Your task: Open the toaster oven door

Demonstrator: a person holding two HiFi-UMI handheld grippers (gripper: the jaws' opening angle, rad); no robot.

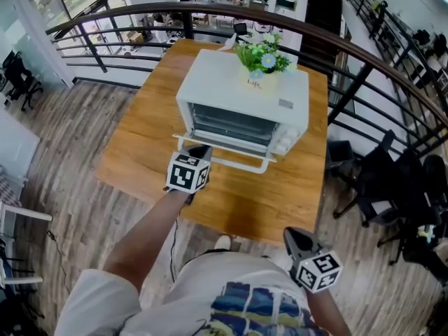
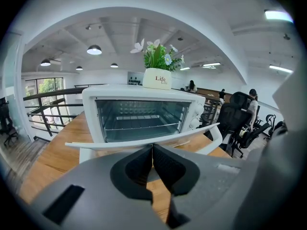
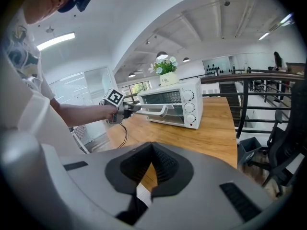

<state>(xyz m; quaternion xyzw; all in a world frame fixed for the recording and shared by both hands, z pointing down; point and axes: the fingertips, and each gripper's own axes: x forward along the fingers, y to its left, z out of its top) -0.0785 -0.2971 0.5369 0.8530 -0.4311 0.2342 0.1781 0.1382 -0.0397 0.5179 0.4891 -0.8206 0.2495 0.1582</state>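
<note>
Sitting on a wooden table (image 1: 140, 138), the boxy white toaster oven (image 1: 224, 82) shows a glass front and wire rack (image 2: 139, 123). The left gripper (image 2: 152, 146), arm outstretched, has its jaws pressed together right at the oven's white bar handle (image 2: 116, 143). The right gripper (image 3: 152, 145), clenched on nothing, hangs beside the torso.

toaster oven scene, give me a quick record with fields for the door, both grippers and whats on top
toaster oven: white, on the wooden table
door: pulled partly open, rack visible inside
left gripper: jaws together, tips at the door handle; whether it grips is unclear
right gripper: jaws together, empty, held off the table
on top: potted plant
</note>
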